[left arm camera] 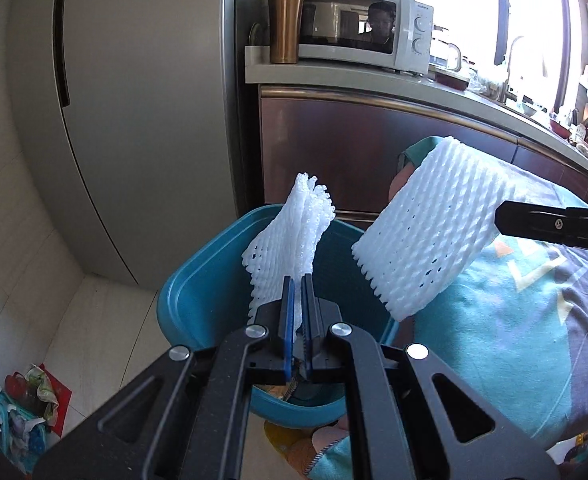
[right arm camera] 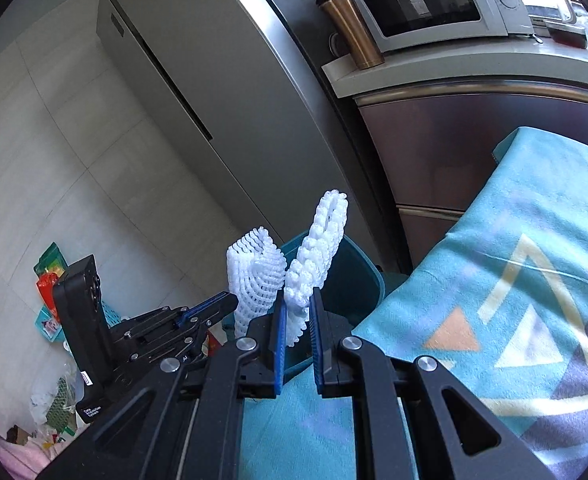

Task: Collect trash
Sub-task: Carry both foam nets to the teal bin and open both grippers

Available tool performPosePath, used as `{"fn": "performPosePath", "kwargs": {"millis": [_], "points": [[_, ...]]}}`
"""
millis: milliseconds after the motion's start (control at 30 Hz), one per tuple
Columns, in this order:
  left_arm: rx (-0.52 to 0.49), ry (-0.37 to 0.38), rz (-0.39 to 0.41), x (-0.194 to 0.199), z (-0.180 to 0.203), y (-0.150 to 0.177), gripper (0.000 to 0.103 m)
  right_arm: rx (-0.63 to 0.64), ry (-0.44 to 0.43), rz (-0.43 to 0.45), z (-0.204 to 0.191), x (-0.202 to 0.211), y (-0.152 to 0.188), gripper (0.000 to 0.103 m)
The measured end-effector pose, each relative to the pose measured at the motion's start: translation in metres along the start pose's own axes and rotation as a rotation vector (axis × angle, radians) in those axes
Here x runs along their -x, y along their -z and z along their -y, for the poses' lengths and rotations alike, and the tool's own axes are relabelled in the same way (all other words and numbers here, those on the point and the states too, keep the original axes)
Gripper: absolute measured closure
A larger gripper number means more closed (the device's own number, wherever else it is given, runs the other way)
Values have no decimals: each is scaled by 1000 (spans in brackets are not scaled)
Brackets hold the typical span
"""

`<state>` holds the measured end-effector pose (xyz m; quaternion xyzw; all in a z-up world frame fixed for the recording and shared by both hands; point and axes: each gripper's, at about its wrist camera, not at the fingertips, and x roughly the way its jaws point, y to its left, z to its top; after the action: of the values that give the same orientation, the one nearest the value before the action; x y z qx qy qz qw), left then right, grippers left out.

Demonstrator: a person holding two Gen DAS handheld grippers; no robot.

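1. Our left claw point(left arm camera: 297, 280) is clamped on a crumpled white foam net point(left arm camera: 290, 224), which stands up from the pads directly above the blue bin point(left arm camera: 190, 292).
2. Our right claw point(right arm camera: 297, 304) pinches a second foam net point(right arm camera: 317, 248), a tube-shaped sleeve; in the left wrist view that sleeve point(left arm camera: 433, 224) hangs just to the right of the bin, over its near rim.
3. The two nets are close together but apart, both at the bin's mouth.
4. A teal patterned cloth point(right arm camera: 493, 280) lies to the right of the bin.
5. Behind the bin stand a grey fridge point(left arm camera: 146, 120) and a steel-fronted bench point(left arm camera: 373, 80) bearing a white microwave point(left arm camera: 357, 32) and a copper tumbler point(left arm camera: 285, 24).
6. Loose litter point(left arm camera: 34, 396) lies on the floor well left of the bin.
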<state>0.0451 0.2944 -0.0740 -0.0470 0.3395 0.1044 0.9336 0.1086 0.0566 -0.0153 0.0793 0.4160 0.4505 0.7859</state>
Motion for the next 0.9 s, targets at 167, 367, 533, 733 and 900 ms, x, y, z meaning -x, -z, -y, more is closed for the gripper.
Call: {"fn": "performPosePath", "kwargs": {"millis": [167,367,533,733,900], "points": [[3,-18,-25,-13,-2,-1,99,1,13,-51,-4,-22,-2,93],[8,-40,-46,-29,-2,-4,99,2,35,-97,-11,-45,-5,91],[15,-52,-71,-40,-3,0,97,-22,52,-135,-10,-58,-3,83],[30,-54,-88,-49,-3,5,94,-40,56,-129,-9,-56,-2,81],[43,-48,-65,-39,-4,8,87,-44,50,-115,-7,-45,3,81]]}}
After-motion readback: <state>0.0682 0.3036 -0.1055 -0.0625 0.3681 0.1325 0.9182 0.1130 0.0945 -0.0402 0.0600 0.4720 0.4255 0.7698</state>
